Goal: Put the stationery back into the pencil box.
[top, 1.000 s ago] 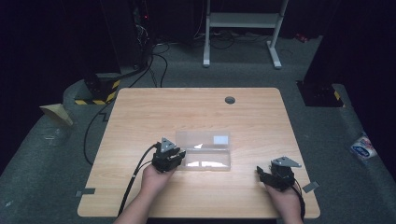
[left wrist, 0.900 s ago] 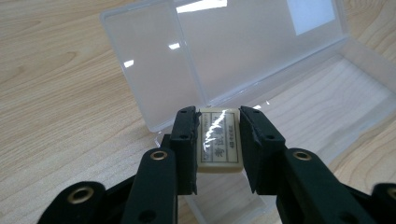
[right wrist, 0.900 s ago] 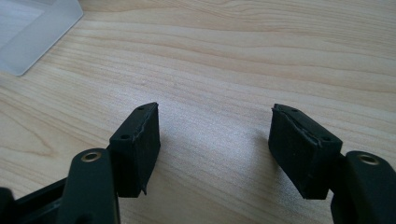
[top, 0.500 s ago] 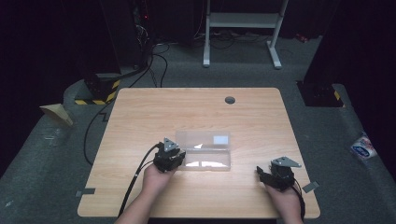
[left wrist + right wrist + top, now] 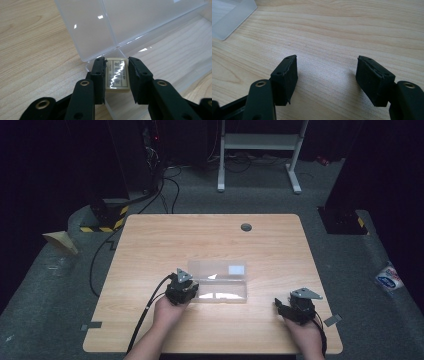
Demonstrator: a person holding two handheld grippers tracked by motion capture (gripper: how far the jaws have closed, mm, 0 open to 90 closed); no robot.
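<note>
We hold the eraser clamped in the left gripper over the near-left compartment of the open clear box, apparently for dropping in, while the right gripper rests open and empty on the table.

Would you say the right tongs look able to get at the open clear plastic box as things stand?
Probably yes: the right tongs are open and hold nothing, and bare table lies between them and the clear plastic box, whose near end the left tongs occupy, shut on a small wrapped eraser.

Black tongs with brass-ringed screw holes
</note>
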